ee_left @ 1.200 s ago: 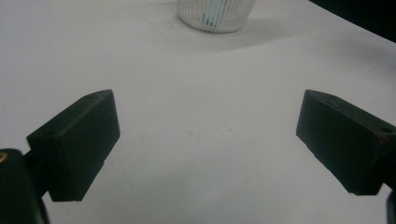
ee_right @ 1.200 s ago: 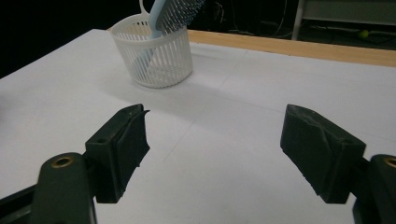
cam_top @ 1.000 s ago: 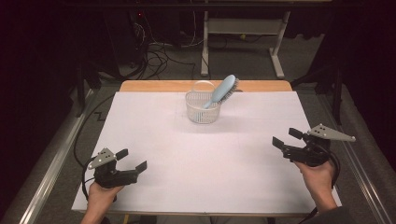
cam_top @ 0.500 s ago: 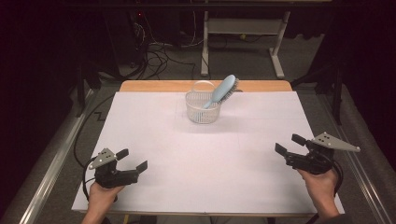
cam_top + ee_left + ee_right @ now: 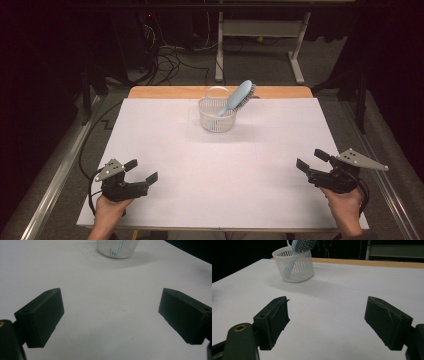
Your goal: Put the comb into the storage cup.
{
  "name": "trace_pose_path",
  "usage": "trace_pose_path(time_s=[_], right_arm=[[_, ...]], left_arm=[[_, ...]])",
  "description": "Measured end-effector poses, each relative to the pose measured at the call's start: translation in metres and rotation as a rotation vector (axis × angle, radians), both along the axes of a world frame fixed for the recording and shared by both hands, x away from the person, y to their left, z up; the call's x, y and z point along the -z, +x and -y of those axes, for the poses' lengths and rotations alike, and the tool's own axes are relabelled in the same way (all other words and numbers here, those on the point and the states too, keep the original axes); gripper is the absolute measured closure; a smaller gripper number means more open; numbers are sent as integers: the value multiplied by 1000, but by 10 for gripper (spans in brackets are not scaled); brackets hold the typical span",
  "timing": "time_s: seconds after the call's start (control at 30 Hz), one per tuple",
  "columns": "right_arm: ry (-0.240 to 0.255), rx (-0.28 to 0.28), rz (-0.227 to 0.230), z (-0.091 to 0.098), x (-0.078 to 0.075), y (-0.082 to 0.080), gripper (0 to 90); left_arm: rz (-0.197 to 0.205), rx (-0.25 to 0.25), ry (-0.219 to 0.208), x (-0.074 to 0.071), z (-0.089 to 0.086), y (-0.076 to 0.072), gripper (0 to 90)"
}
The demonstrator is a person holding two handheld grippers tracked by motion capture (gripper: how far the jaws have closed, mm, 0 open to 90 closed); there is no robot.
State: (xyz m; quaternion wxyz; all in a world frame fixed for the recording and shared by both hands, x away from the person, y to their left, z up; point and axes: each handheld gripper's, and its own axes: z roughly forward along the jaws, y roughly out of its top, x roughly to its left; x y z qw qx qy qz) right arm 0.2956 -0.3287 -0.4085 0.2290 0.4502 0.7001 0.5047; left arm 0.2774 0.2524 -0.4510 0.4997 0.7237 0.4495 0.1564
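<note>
Facing the basket [image 5: 294, 267], both grippers stood wide open and empty; its brush [image 5: 237, 97] leaned toward the right gripper [image 5: 313, 161], no nearer than the left gripper [image 5: 141, 170].

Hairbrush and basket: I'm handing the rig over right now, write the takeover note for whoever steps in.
Left gripper: open, holding nothing, low over the near left part of the white table.
Right gripper: open, holding nothing, near the table's right edge.
White slotted basket: upright at the far middle of the table, apart from both grippers.
Blue hairbrush: stands handle-down in the basket, its bristle head leaning out over the rim to the right.
Done: the brush sits in the basket.
Left: nothing else lies on the table; if the brush has to come out, neither gripper has started toward it.
</note>
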Motion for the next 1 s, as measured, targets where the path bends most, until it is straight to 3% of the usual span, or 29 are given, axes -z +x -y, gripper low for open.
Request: trace_pose_path(time_s=[1.0], right_arm=[[2, 43, -15, 12, 24, -15, 177]], left_arm=[[5, 0, -5, -1, 1, -1, 55]])
